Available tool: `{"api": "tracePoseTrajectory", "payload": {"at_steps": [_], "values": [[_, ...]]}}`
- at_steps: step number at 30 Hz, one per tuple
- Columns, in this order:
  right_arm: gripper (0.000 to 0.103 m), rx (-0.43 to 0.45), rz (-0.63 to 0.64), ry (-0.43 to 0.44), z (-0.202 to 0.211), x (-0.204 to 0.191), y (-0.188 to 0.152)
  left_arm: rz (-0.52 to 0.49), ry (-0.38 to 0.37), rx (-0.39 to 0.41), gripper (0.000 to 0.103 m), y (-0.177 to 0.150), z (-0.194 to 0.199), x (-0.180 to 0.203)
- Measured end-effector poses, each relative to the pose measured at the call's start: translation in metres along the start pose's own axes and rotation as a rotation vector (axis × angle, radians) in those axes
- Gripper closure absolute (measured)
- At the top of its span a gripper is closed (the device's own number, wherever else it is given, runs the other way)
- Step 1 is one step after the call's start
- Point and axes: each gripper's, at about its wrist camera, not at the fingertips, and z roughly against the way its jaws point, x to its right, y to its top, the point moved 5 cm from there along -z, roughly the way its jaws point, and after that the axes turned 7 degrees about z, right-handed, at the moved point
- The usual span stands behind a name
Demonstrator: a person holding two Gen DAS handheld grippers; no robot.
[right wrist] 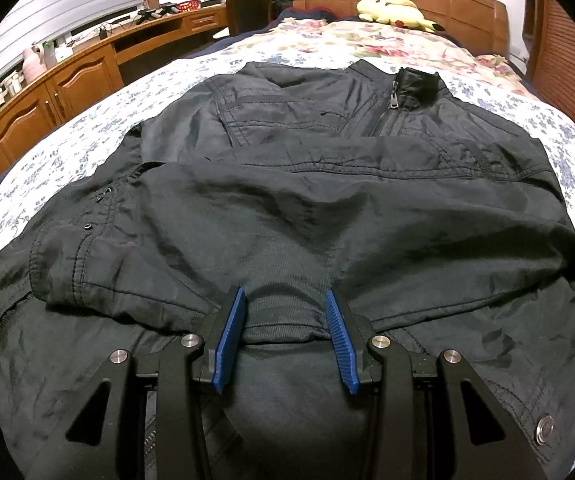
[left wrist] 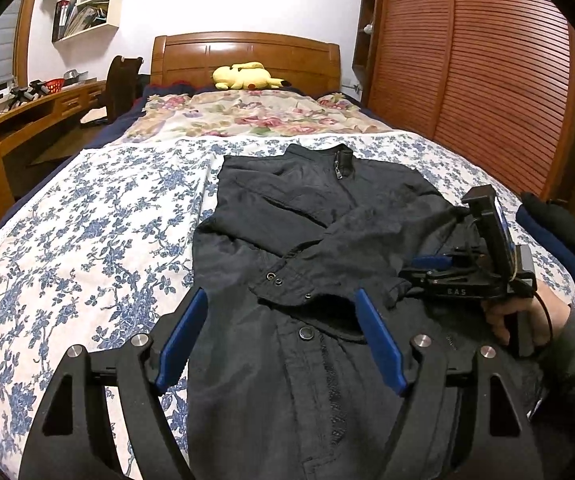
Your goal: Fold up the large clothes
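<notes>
Blue-flowered bedding (left wrist: pixel 87 216) is covered by a black jacket (left wrist: pixel 287 220), both sleeves laid across its front. Above its lower part the left gripper (left wrist: pixel 281 316) is held wide open and empty. The right gripper (right wrist: pixel 285 306) is half open, fabric bunched between its pads.

You have one black jacket (left wrist: pixel 311 240) spread on one bed (left wrist: pixel 87 216), with one yellow plush toy (left wrist: pixel 245 76) at the wooden headboard (left wrist: pixel 247 50). You hold two tongs: the left tongs (left wrist: pixel 281 300) and the right tongs (right wrist: pixel 285 300), each with two blue pads. One chair (left wrist: pixel 121 84) stands by one tabletop (left wrist: pixel 27 108). One red basket (left wrist: pixel 54 85) sits there.
</notes>
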Motion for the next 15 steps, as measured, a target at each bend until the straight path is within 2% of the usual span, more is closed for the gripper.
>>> {"api": "tracePoseTrajectory", "payload": {"at_steps": [8, 12, 15], "values": [[0.059, -0.001, 0.01, -0.006, 0.0, 0.0, 0.001, 0.053, -0.003, -0.009, 0.026, -0.019, 0.028, -0.014], [0.059, 0.0, 0.01, -0.006, 0.0, 0.0, 0.001, 0.075, 0.03, -0.009, 0.026, -0.035, 0.039, -0.026], [0.059, 0.0, 0.012, -0.007, 0.0, 0.0, 0.001, 0.104, 0.045, -0.041, 0.026, -0.049, 0.04, -0.038]]}}
